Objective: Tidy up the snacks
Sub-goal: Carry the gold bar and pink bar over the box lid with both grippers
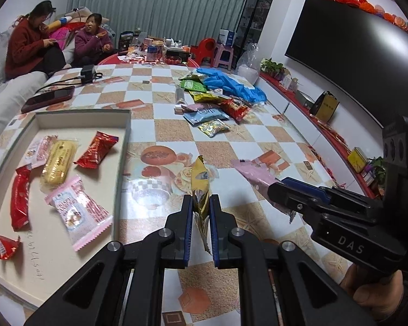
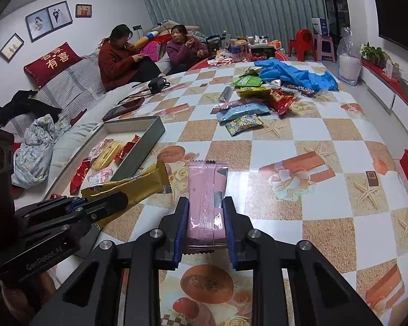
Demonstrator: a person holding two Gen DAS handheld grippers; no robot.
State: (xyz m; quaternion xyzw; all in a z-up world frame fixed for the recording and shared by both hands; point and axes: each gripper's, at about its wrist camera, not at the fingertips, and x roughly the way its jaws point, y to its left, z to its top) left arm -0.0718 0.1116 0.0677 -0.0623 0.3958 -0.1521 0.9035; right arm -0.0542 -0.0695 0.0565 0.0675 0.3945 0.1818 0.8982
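The left tongs (image 1: 201, 209) pinch a gold snack packet (image 1: 200, 187) edge-on, so its printing cannot be read from behind; from the right wrist view it shows as a long gold wrapper (image 2: 138, 184) jutting out level over the counter (image 2: 299, 146). The right tongs (image 2: 206, 212) are pressed onto a pink packet (image 2: 206, 195), held flat and pointing away, its near end tucked between the blue pads (image 2: 183, 222). The person's right hand (image 1: 372, 290) is only partly seen at the frame edge, below the tool body. Both tools hover side by side above the checked counter, close but apart.

Just left lies the shallow grey box (image 1: 123, 146), already holding red, yellow and pink wrapped sweets; its near end is cut off. Farther right sits the snack pile (image 1: 212, 108), with blue gloves (image 1: 231, 84) draped on its far side. A dark phone (image 1: 49, 99) lies at the far left.
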